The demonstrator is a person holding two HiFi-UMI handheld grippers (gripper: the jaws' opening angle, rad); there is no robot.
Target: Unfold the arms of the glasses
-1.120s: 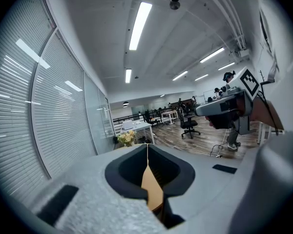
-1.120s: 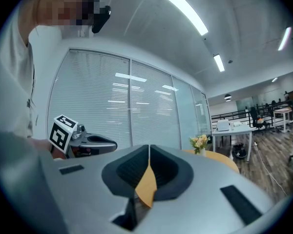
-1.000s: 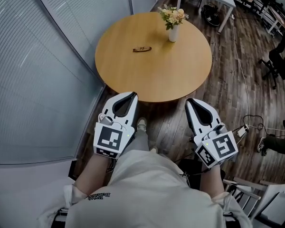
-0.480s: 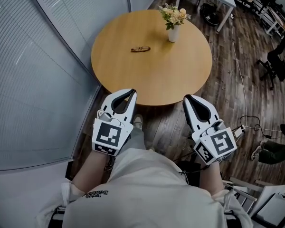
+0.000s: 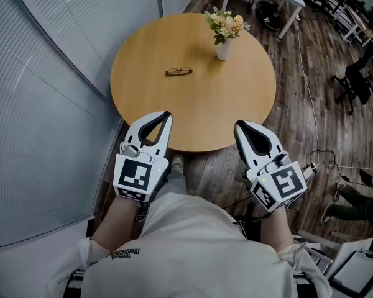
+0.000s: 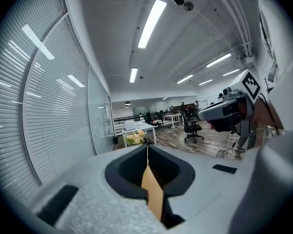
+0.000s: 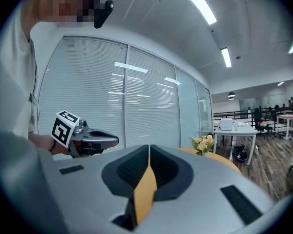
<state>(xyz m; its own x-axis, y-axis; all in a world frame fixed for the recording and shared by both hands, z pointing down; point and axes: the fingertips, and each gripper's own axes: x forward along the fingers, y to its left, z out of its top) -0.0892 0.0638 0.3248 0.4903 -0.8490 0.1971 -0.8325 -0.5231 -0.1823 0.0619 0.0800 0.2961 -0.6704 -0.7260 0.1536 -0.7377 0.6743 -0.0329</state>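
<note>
Nothing is done yet: the glasses [image 5: 179, 71] lie untouched toward the far left edge of the surface [image 5: 205, 107], while the left gripper [image 5: 165, 114] and right gripper [image 5: 240, 125] hover at its near edge, jaws together and empty.

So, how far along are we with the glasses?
Nothing looks done: the dark-framed glasses lie on the round wooden table, apart from both grippers. In hand: nothing; the left gripper and right gripper are shut and empty, at the table's near edge. Left: reach the glasses and unfold both arms.

The left gripper [image 5: 164, 115] and right gripper [image 5: 240, 125] have advanced over the table [image 5: 199, 107].
</note>
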